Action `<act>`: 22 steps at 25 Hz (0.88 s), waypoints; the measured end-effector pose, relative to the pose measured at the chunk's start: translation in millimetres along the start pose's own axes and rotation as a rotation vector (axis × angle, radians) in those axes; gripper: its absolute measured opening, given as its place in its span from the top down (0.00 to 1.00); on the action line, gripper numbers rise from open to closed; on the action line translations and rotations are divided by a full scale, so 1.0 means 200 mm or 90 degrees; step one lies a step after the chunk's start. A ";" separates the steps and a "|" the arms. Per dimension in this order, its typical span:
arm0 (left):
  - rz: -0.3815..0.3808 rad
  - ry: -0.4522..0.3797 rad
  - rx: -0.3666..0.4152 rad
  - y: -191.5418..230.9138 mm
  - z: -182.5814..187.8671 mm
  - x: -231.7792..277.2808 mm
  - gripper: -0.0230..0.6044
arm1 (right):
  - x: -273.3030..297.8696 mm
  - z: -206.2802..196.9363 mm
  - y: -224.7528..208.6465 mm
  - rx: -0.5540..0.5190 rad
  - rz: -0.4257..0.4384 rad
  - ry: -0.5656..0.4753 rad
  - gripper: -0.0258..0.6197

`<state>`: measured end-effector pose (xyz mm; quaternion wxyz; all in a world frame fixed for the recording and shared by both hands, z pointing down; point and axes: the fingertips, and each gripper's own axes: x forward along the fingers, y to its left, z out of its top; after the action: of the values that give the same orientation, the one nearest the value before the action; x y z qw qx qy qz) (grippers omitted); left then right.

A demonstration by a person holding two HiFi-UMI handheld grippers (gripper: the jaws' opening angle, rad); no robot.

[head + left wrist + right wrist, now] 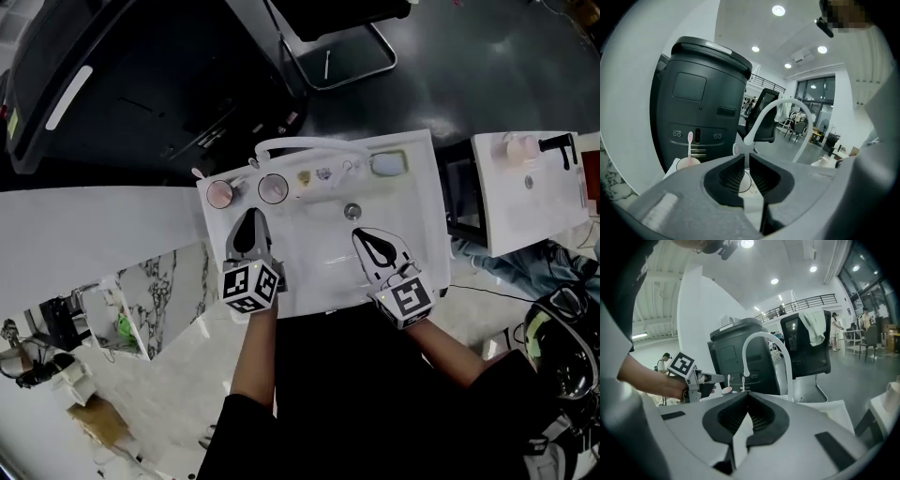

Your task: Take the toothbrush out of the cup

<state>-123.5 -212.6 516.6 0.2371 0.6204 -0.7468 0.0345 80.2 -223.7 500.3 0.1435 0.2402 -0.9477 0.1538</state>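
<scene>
Pale pink toothbrush (690, 143), thin straight handle, stands upright, head up, in a pinkish cup (687, 163) on the back-left rim of the sink (412, 187), approx 11 o'clock from left gripper (746, 157). 2nd cup (273, 188) w/ its own brush at 1 o'clock. Left jaws a sliver apart, empty; right gripper (747, 393) jaws clenched, nothing btwn
</scene>
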 end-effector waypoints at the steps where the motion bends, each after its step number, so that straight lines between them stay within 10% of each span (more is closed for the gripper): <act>1: 0.004 0.005 0.003 0.01 -0.01 0.03 0.92 | 0.01 -0.02 0.00 0.004 0.001 0.005 0.96; 22: -0.009 0.132 0.033 0.16 -0.24 0.56 0.75 | 0.14 -0.10 0.02 0.044 -0.016 0.052 0.96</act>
<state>-152.4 -290.9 611.2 0.2973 0.6248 -0.7126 0.1158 59.0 -224.7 526.6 0.1756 0.2504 -0.9321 0.1941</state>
